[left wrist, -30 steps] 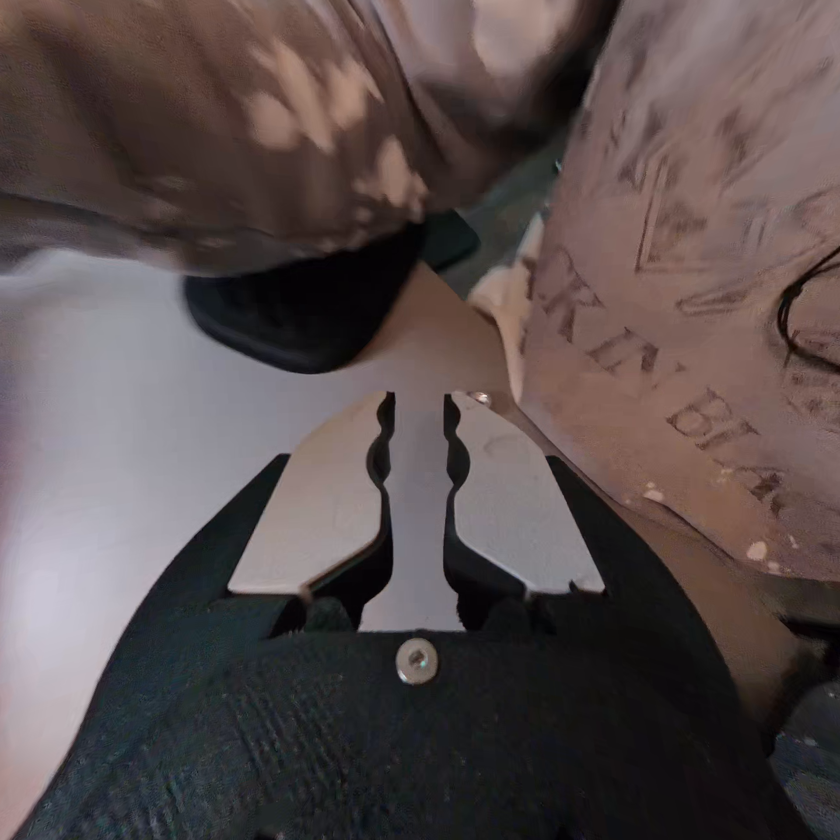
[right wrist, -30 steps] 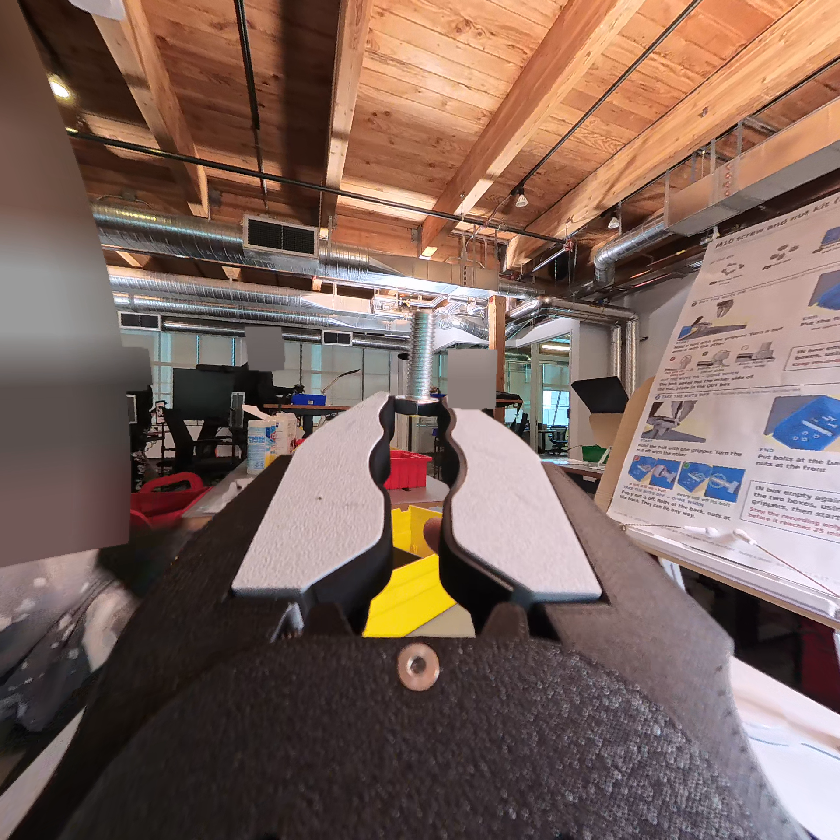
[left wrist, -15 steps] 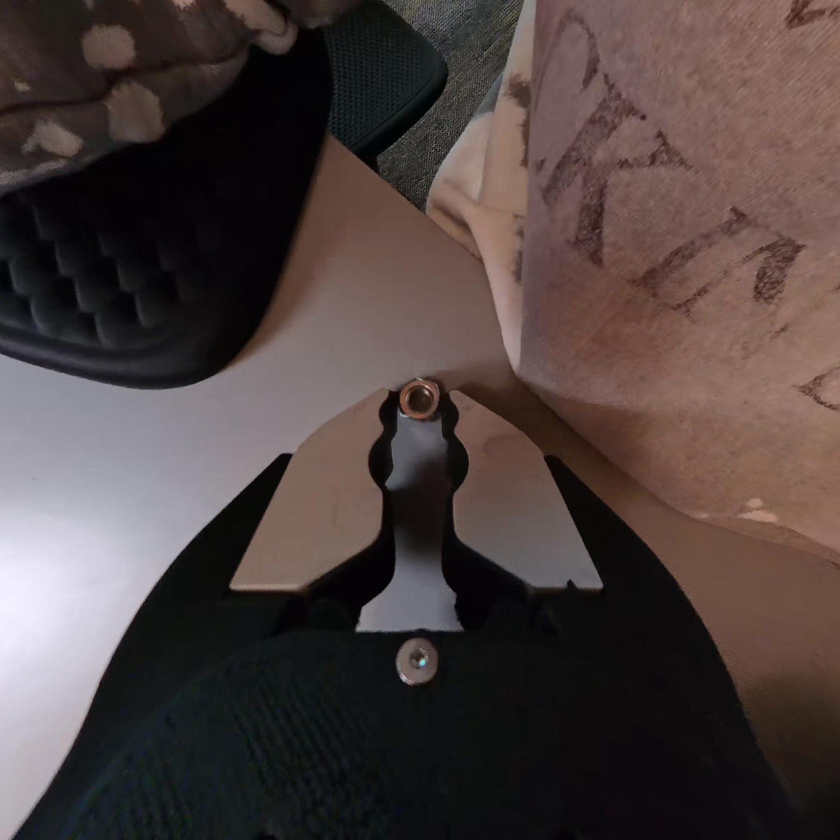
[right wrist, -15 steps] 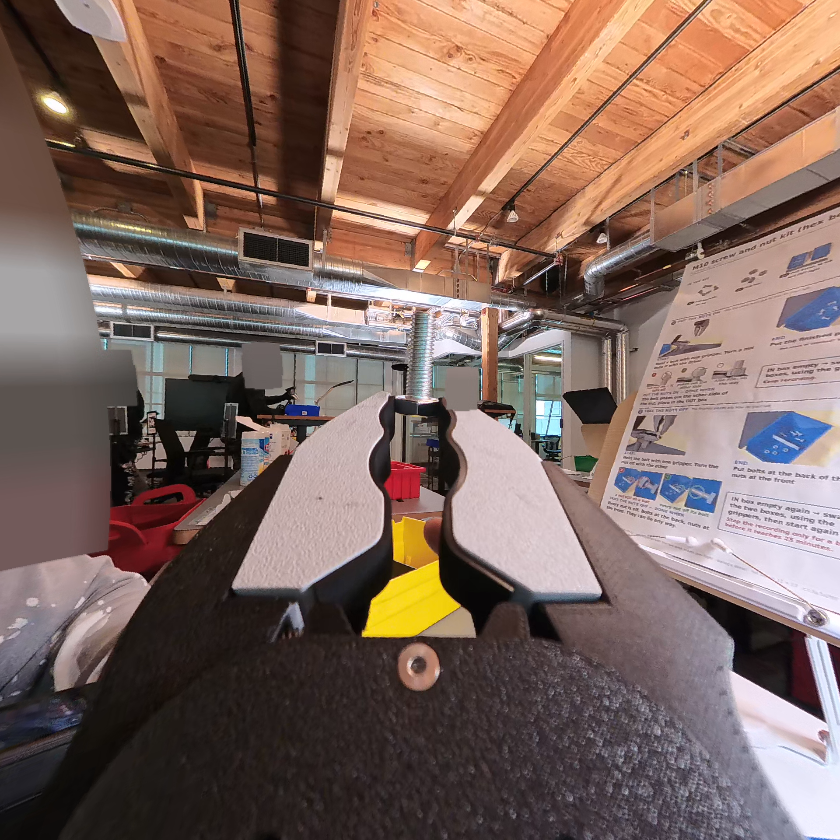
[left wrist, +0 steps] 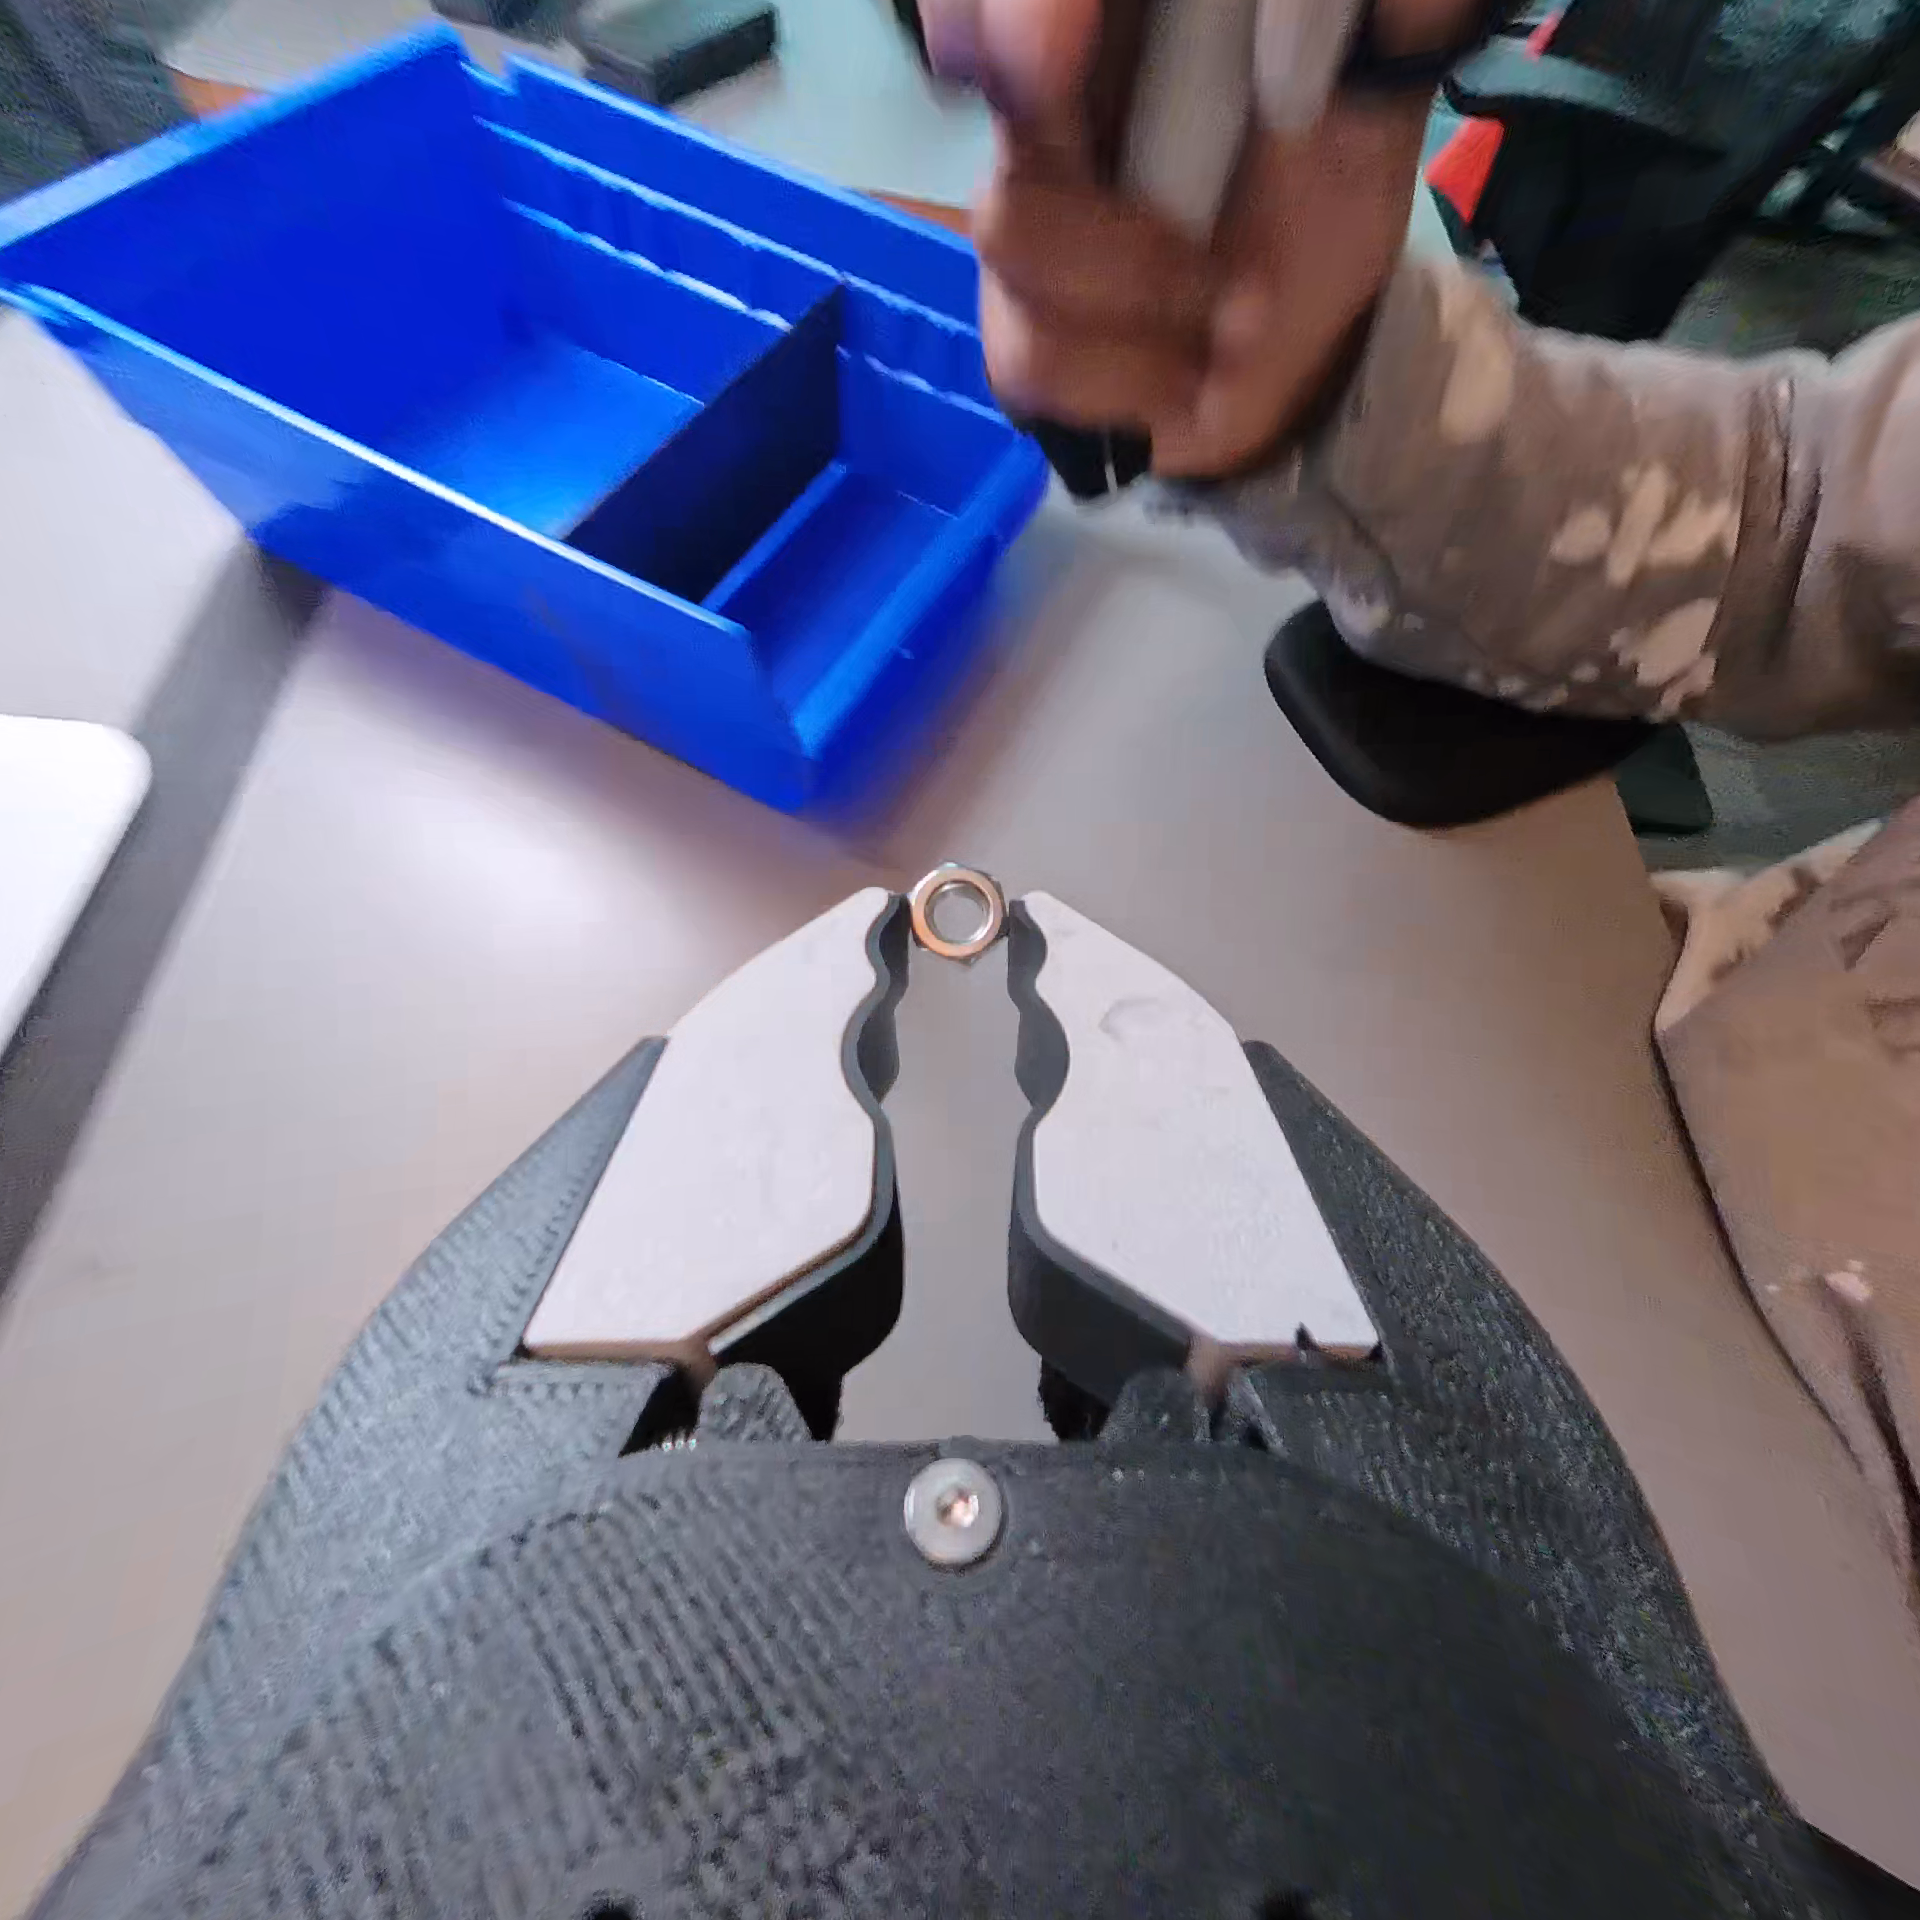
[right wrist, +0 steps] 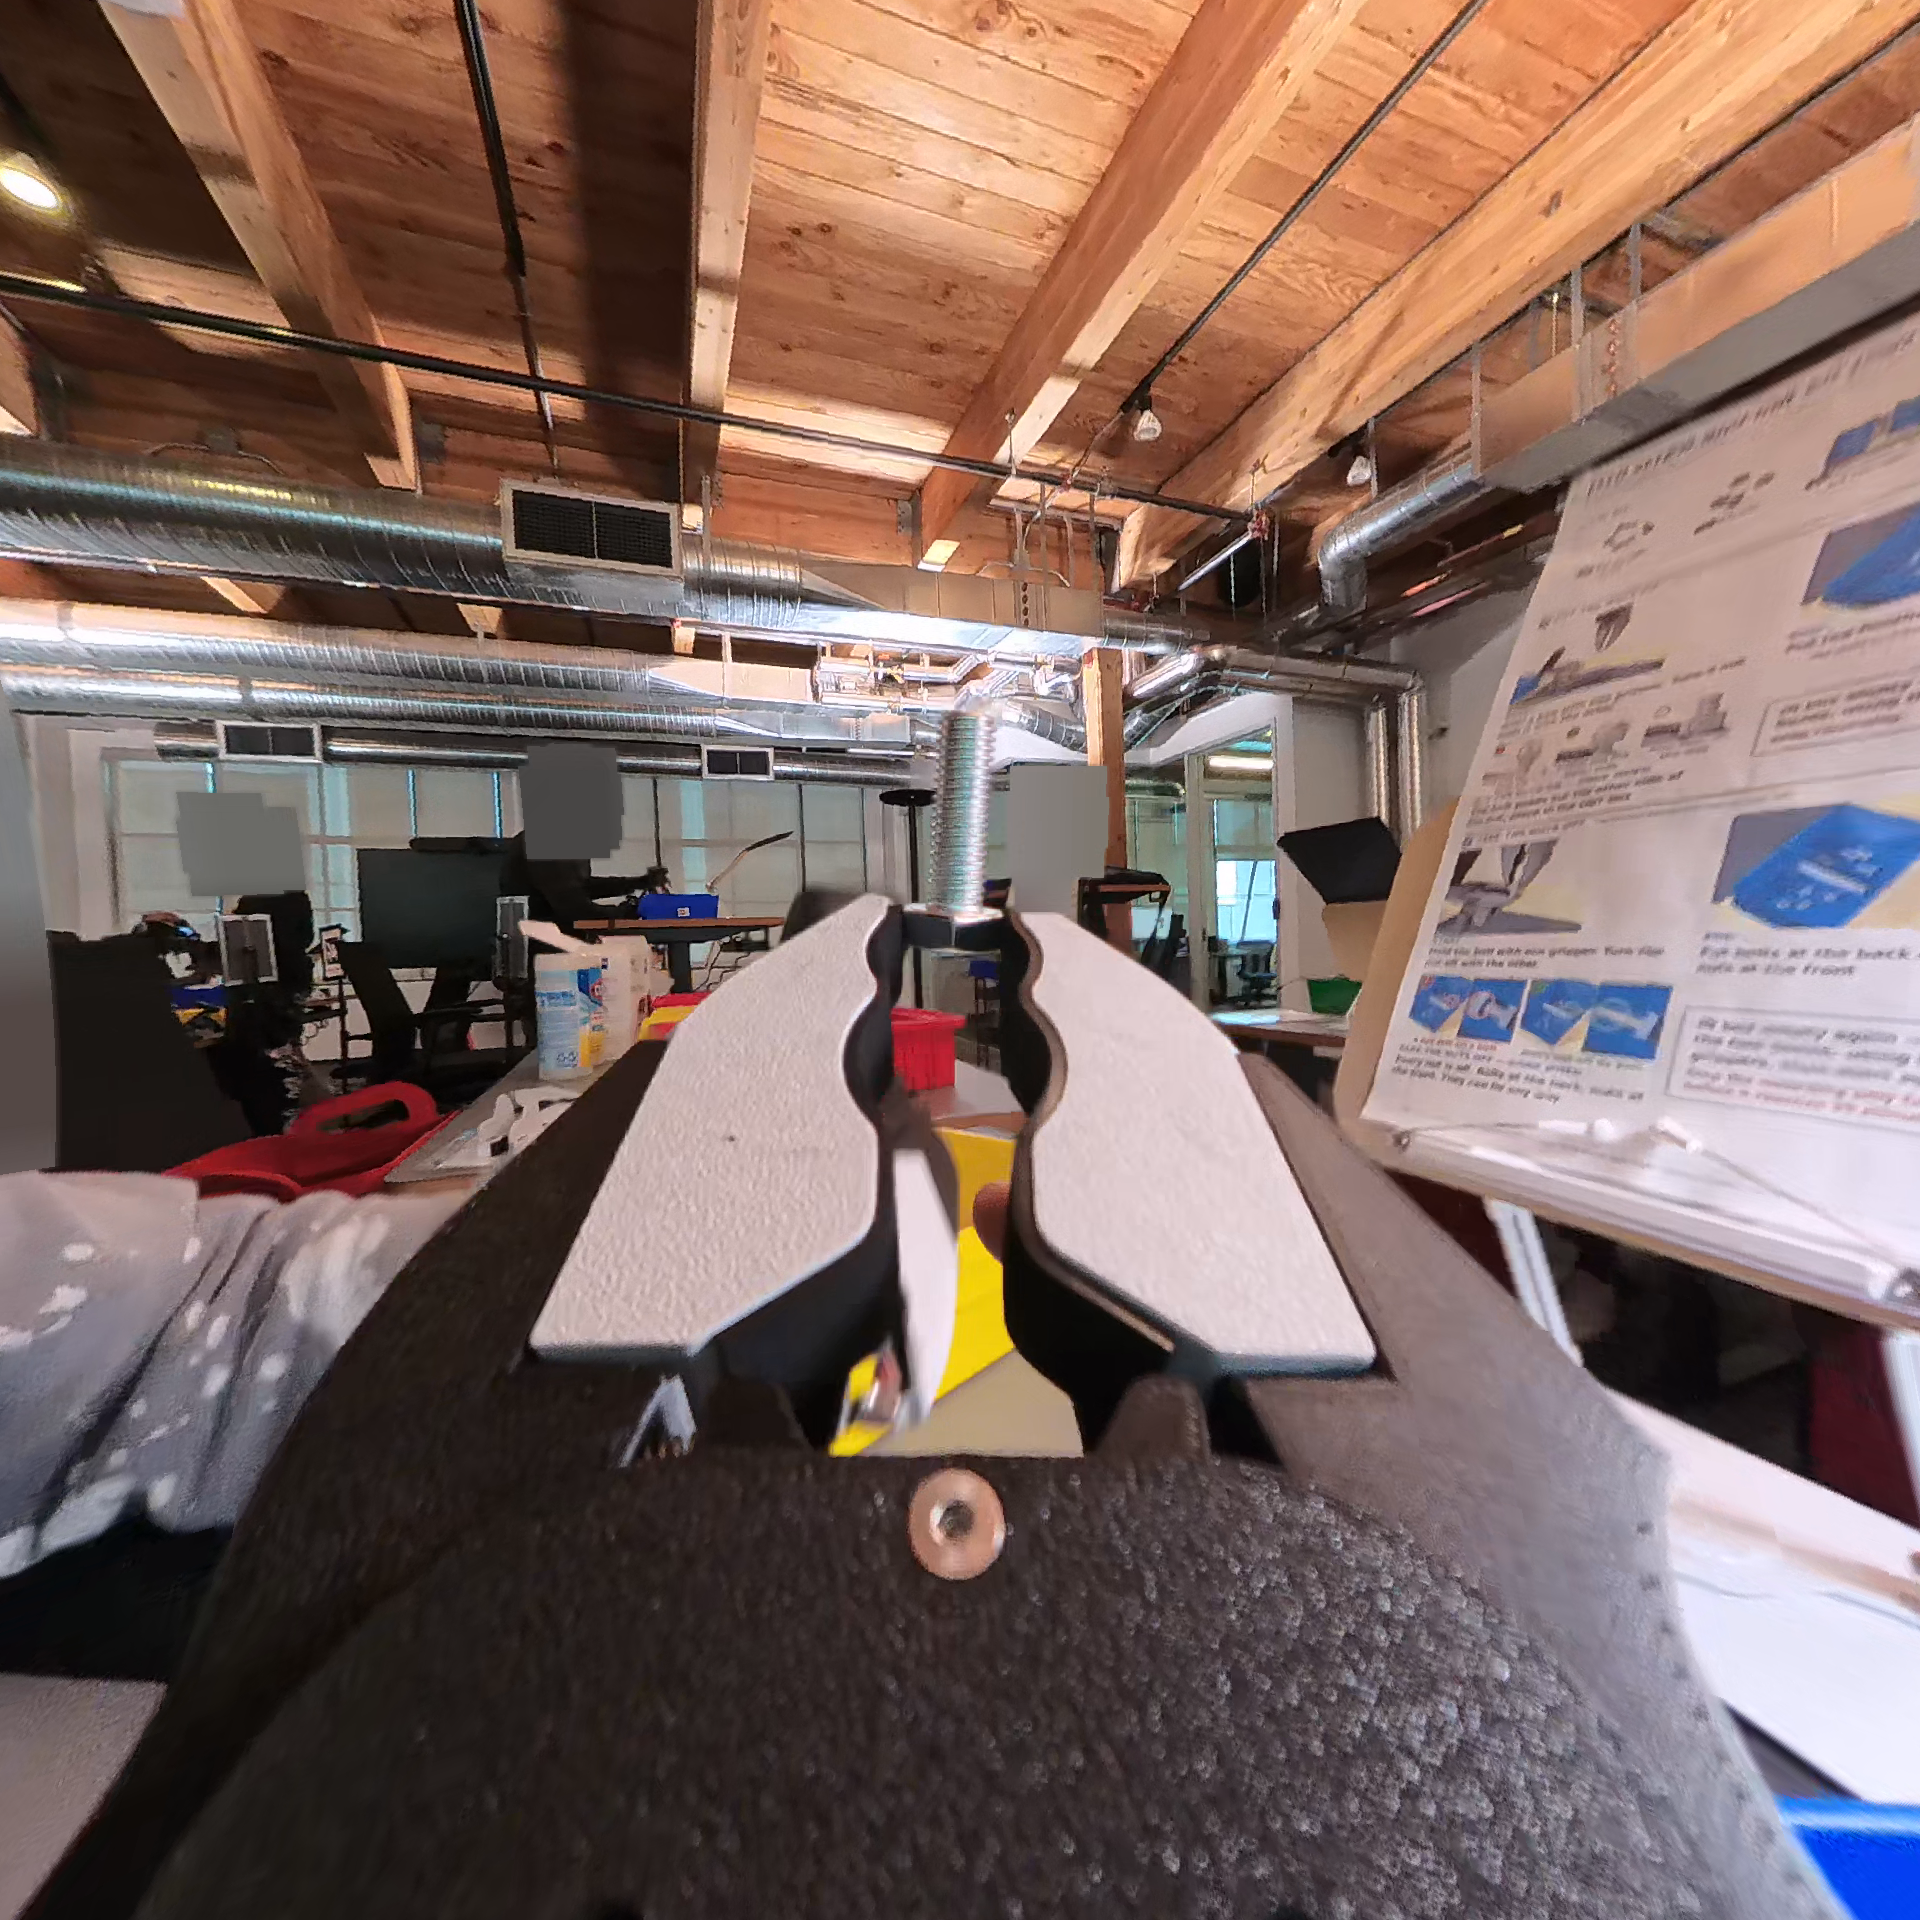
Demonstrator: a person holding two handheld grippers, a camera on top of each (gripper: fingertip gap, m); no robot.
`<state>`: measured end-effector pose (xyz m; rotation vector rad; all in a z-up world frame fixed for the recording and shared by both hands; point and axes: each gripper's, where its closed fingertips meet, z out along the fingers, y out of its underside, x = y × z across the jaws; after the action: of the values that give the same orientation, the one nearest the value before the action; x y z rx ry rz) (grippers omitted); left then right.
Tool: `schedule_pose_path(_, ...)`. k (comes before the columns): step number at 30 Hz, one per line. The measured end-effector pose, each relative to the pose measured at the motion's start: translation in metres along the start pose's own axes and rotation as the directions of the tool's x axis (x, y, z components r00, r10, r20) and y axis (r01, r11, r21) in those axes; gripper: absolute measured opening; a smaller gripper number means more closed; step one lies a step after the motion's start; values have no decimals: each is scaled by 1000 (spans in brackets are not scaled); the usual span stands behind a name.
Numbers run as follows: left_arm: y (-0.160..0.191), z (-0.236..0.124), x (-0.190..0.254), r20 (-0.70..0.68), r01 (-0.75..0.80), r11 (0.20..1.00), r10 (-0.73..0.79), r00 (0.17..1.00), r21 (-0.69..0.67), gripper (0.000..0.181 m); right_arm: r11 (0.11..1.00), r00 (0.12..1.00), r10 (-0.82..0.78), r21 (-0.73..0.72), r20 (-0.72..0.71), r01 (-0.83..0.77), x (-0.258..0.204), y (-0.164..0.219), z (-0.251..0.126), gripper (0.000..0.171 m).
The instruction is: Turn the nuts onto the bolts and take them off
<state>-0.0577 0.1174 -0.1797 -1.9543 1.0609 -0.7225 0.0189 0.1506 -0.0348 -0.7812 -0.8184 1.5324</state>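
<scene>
In the left wrist view my left gripper (left wrist: 954,920) is shut on a silver hex nut (left wrist: 954,916), held at the fingertips with its hole facing the camera, above the grey table (left wrist: 520,956). In the right wrist view my right gripper (right wrist: 954,923) is shut on the head of a silver bolt (right wrist: 962,810). The bolt's threaded shaft points straight up. A person's hand (left wrist: 1164,260) holding the right gripper shows blurred at the top of the left wrist view.
A blue divided bin (left wrist: 540,395) stands on the table ahead and to the left. A black chair (left wrist: 1455,727) is at the table's right edge. An instruction sheet on a stand (right wrist: 1683,831) is to the right. A white object (left wrist: 52,831) lies at far left. The gap from one gripper's tips to the other's is roughly 15 centimeters.
The left gripper has swung from facing the person's clothing to facing the table and blue bin, and the nut now sits between its tips. The right gripper holds the bolt as before.
</scene>
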Motion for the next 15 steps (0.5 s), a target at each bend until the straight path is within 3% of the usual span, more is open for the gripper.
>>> schedule_pose_path(4, -43, -39, -8, 64, -19, 1000, 19, 998, -1, 19, 994, 998, 63, -93, 16, -61, -9, 53, 15, 18)
schedule_pose_path(8, -80, -54, 9, 26, -58, 998, 58, 998, 10, 19, 981, 993, 112, -162, 46, -103, -28, 97, 28, 18)
schedule_pose_path(15, -88, -47, 30, -19, -93, 995, 93, 995, -26, 19, 978, 989, 132, -174, 68, -119, -46, 112, 36, 18)
